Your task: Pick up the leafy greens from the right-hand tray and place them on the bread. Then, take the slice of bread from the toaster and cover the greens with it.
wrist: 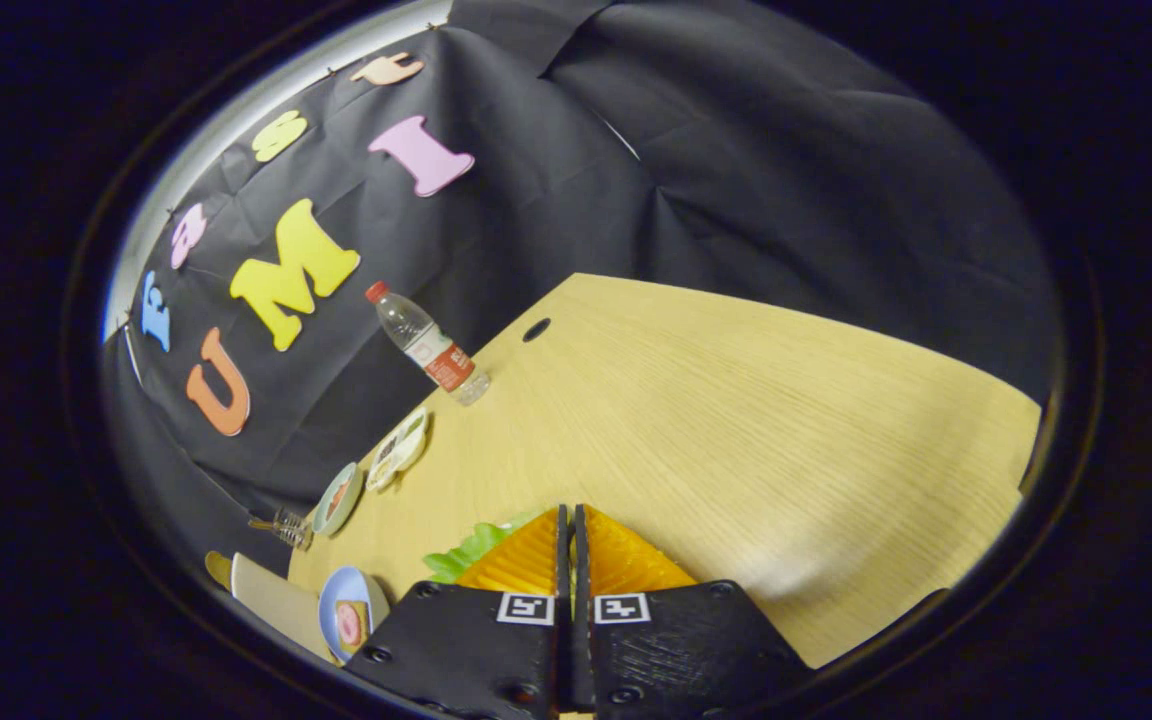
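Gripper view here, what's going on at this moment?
A person is working a handheld gripper over a wooden table. Its fingers are nearly closed, with leafy greens poking out beside the left finger; whether both fingers press on them cannot be told. Off to the side sit a blue plate with a topped bread slice, two more small plates and a water bottle by the table's edge. The greens are not on the bread yet.

1. A pale wood-grain worktop (736, 420) fills the lower right of the frame, with a small dark round hole (536, 329) near its far edge.
2. Creased black cloth wall (756, 170) hangs behind, across the top.
3. A bright strip (236, 120) shows upper left.
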